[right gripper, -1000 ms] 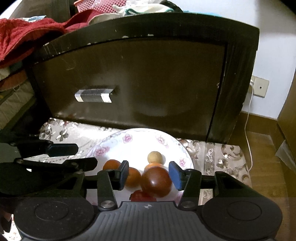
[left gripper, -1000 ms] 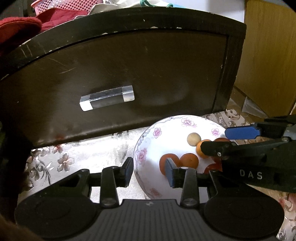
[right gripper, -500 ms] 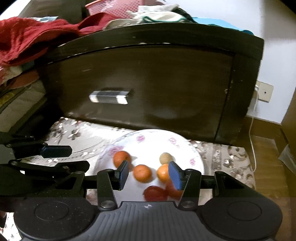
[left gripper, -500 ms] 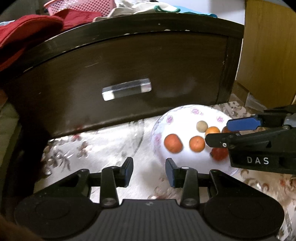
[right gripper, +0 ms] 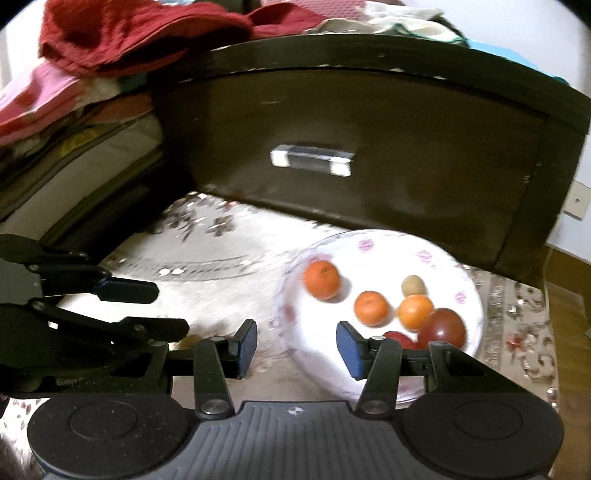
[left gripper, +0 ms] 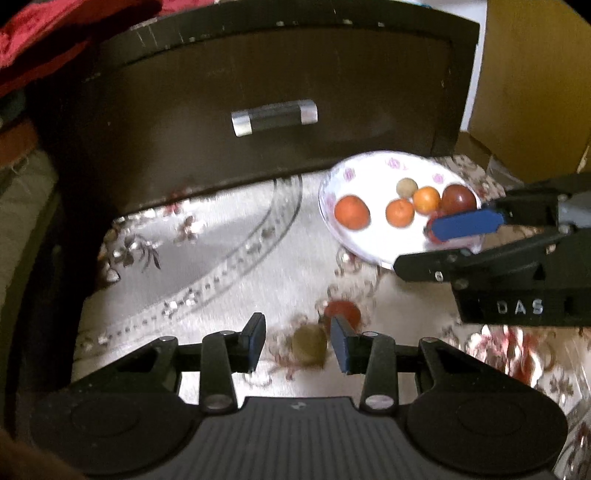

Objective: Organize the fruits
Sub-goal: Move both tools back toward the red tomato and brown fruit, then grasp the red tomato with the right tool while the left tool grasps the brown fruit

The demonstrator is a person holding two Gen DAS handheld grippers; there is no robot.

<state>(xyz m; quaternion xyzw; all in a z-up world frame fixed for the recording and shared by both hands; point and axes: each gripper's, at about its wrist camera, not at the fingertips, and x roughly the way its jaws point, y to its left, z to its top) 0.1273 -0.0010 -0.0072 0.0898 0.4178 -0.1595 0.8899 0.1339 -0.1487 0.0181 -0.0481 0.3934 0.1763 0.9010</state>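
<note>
A white floral plate on the patterned cloth holds three orange mandarins, a small tan fruit, a dark red tomato and a red fruit. In the left wrist view a brownish-green fruit and a red fruit lie loose on the cloth. My left gripper is open, its jaws either side of the brownish fruit. My right gripper is open and empty over the plate's near-left rim; it also shows in the left wrist view.
A dark wooden drawer front with a silver handle stands just behind the plate. Red cloth and clothes are piled on top. Folded bedding lies left. A wooden cabinet stands right.
Both grippers have pulled back and shifted left, away from the plate. The two loose fruits on the cloth have come into the left wrist view, between and beside its jaws.
</note>
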